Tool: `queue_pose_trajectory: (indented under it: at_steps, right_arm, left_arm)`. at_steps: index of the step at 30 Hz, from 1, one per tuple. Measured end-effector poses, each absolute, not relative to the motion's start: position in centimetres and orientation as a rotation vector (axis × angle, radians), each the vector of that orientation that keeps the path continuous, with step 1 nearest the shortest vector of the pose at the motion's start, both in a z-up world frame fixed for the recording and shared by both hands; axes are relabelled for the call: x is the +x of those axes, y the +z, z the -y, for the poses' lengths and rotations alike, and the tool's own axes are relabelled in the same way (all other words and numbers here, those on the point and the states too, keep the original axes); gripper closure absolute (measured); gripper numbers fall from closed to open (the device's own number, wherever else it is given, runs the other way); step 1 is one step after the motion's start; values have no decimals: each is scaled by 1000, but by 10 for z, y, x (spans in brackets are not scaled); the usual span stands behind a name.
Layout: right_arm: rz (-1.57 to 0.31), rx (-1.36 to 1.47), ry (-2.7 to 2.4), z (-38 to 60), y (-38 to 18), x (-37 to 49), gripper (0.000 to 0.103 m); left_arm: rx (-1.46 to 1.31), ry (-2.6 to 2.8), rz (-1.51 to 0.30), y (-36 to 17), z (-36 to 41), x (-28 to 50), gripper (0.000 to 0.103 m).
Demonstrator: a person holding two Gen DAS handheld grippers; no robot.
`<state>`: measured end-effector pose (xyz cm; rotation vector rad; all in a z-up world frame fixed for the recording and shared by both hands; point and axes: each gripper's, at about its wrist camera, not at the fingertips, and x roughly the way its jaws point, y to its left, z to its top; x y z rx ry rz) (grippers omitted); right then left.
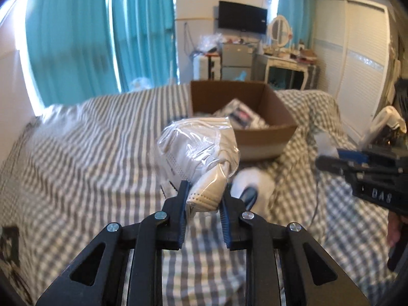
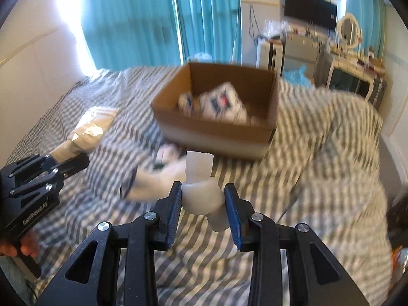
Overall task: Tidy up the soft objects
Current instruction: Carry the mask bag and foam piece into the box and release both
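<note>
With your left gripper (image 1: 202, 195) pinching the bagged masks (image 1: 197, 150) and your right gripper (image 2: 203, 199) pinching a white roll (image 2: 201, 193), carry both over the box (image 1: 265, 137) at 12 o'clock before letting go

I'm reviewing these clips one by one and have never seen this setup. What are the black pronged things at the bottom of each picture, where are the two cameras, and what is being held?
No robot is here: a person holds a hand-operated claw in each hand. Each picture comes from a fisheye camera mounted on one claw, looking forward along its two fingers.

In the left wrist view, the left claw pinches a plastic-wrapped pack of white face masks by its lower end. The right claw shows at that picture's right edge.

In the right wrist view, the right claw is closed on a soft white object; blur keeps me from naming it.

Below both is a bed with a grey and white striped cover. An open cardboard box stands on it, already holding some packets. Another white item lies on the cover in front of the box.
</note>
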<state>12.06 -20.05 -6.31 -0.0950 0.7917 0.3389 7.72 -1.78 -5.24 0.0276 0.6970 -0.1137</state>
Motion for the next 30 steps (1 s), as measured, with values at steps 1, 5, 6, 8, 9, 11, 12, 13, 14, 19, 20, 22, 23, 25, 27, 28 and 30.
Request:
queue_pose_trajectory:
  at_steps: [1, 5, 6, 8, 9, 11, 12, 13, 14, 19, 20, 22, 23, 25, 27, 28, 30]
  right_arm:
    - [-777, -99, 339, 202, -55, 126, 70]
    - [-713, -101, 338, 205, -18, 153, 70]
    - [-702, -101, 338, 206, -11, 162, 70]
    - [-686, -102, 334, 205, -1, 178, 70]
    - [-681, -103, 329, 204, 3, 187, 70]
    - [-675, -106, 322, 203, 7, 207, 70]
    - [-677, -108, 320, 201, 8, 218, 70]
    - [-679, -111, 322, 199, 7, 226, 70]
    - [-682, -116, 321, 198, 6, 239, 70]
    - [-711, -132, 301, 195, -12, 299, 70]
    - [-720, -135, 299, 195, -18, 308, 70]
    - [-745, -143, 293, 195, -33, 328, 70]
    - [-759, -146, 292, 195, -42, 337, 70]
    - [-785, -130, 292, 196, -57, 351, 70]
    - [-801, -91, 294, 201, -68, 361, 68]
    - [-806, -76, 285, 204, -71, 364, 67]
    - [-830, -78, 272, 207, -76, 365, 62]
  left_arm:
    - [41, -117, -695, -46, 21, 83, 81]
    - [59, -141, -673, -26, 31, 108, 81]
    - [58, -145, -664, -21, 34, 117, 81]
    - [51, -152, -656, -15, 37, 135, 81]
    - [50, -155, -653, -14, 39, 146, 81]
    - [75, -147, -646, -14, 46, 170, 81]
    - [94, -140, -644, -15, 49, 179, 81]
    - [114, -131, -643, -17, 53, 191, 81]
    - [123, -129, -645, -21, 56, 204, 81]
    - [122, -149, -668, -39, 63, 258, 81]
    - [123, -157, -673, -44, 65, 268, 81]
    - [118, -168, -683, -54, 67, 281, 80]
    - [125, -170, -690, -60, 67, 288, 77]
    - [135, -162, -699, -67, 71, 296, 74]
    - [135, -167, -708, -72, 72, 300, 67]
    - [128, -167, -705, -73, 71, 299, 55]
    - [122, -163, -690, -71, 70, 297, 38]
